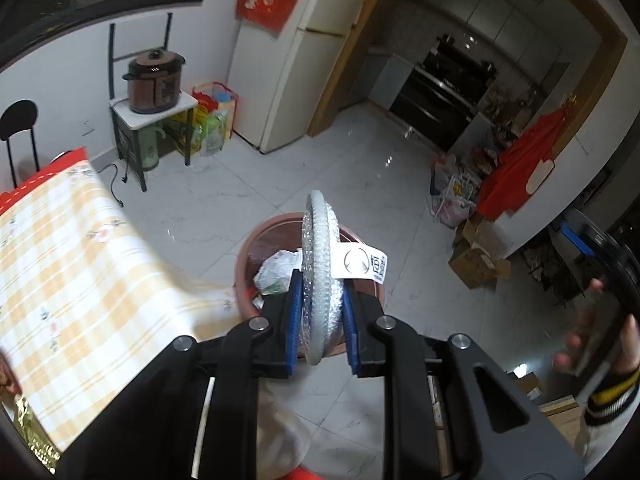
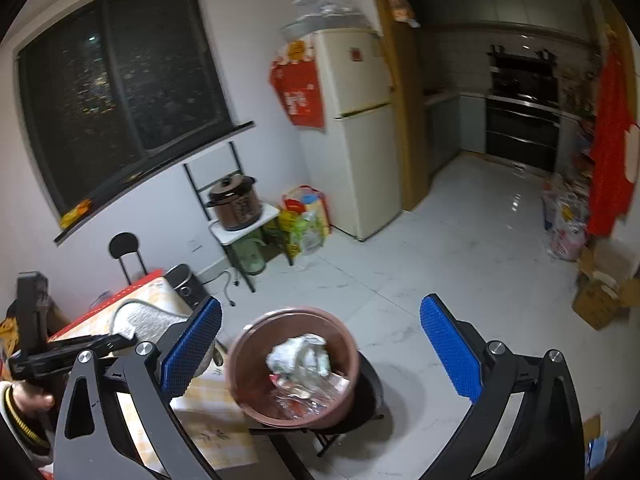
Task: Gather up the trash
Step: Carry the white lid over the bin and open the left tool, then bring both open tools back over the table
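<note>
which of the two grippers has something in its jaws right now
The left gripper: its blue jaws are shut on a round clear plastic lid with a white label. The right gripper stands wide open with nothing in it, above the brown bin.

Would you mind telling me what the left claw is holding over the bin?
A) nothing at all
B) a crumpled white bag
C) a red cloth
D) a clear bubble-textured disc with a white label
D: in the left wrist view the left claw pinches a clear bubbled disc with a white label between its blue pads, above the brown bin of trash.
</note>
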Motion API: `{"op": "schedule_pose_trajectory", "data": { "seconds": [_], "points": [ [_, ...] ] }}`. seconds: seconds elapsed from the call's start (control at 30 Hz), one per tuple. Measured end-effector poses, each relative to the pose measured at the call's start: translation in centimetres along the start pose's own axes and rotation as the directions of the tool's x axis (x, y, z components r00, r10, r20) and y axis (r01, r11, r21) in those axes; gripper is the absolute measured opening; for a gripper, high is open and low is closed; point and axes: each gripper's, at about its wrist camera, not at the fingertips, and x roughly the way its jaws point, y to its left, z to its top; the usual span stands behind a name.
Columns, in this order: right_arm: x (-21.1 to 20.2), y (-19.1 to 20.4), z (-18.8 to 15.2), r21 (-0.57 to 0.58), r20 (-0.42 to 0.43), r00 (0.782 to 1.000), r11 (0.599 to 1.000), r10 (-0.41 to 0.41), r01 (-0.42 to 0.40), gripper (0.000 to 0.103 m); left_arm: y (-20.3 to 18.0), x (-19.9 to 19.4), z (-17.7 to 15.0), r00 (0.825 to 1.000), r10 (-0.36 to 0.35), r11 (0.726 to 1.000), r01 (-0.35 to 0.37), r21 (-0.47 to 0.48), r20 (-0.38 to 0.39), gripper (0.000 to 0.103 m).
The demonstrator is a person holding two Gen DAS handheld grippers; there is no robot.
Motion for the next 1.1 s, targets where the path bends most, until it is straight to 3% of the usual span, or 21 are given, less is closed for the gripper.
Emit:
{"op": "schedule_pose_trajectory", "data": {
  "seconds": [0.1, 0.2, 0.33, 0.4, 0.5, 0.67, 0.8, 0.9, 1.0, 1.1],
  "points": [
    [-0.7, -1.7, -0.5, 0.03, 0.012, 0.999, 0.999, -0.042, 0.041, 0.098, -1.7, 2.2, 1.3, 1.0, -0.015, 0.999, 0.015, 0.035, -0.012, 0.023],
    [-1.4, -3.4, -0.4, 0.067, 0.026, 0.997, 0.996, -0.067, 0.066, 0.098, -3.5, 2.1, 2.7, 0.998, -0.04, 0.996, 0.037, 0.078, 0.041, 0.051],
    [-2.0, -3.8, -0.3, 0.096, 0.054, 0.996, 0.993, -0.076, 0.071, 0.098, -4.5, -0.6, 3.7, 0.988, -0.085, 0.991, 0.071, 0.114, 0.125, 0.07],
    [-2.1, -3.4, -0.1, 0.112, 0.067, 0.996, 0.992, -0.066, 0.058, 0.098, -4.1, -2.8, 3.5, 0.98, -0.083, 0.99, 0.061, 0.126, 0.179, 0.088],
    [-1.3, -1.7, 0.2, 0.109, 0.066, 0.997, 0.993, -0.042, 0.035, 0.098, -2.6, -6.4, 2.8, 0.963, -0.06, 0.993, 0.031, 0.111, 0.263, 0.096],
    [0.1, 2.3, 0.0, 0.064, 0.044, 0.998, 0.997, 0.035, -0.038, 0.098, 2.0, -12.3, 0.8, 0.939, 0.035, 0.999, -0.046, 0.023, 0.341, 0.097],
    [0.6, 5.9, -0.1, 0.036, 0.04, 0.996, 0.996, 0.085, -0.086, 0.098, 6.3, -17.3, -1.8, 0.907, 0.166, 0.986, -0.155, -0.06, 0.387, 0.097],
    [0.7, 8.8, -0.1, 0.003, 0.036, 0.993, 0.994, 0.111, -0.111, 0.098, 10.1, -21.9, -5.1, 0.874, 0.274, 0.961, -0.238, -0.137, 0.402, 0.097],
    [0.9, 11.8, -0.5, -0.027, 0.021, 0.99, 0.99, 0.141, -0.14, 0.098, 13.9, -26.0, -8.5, 0.832, 0.384, 0.921, -0.316, -0.226, 0.402, 0.097],
    [1.2, 14.7, -1.1, -0.054, -0.003, 0.985, 0.983, 0.175, -0.175, 0.098, 17.9, -30.8, -12.9, 0.774, 0.494, 0.862, -0.379, -0.336, 0.396, 0.097]
  ]
}}
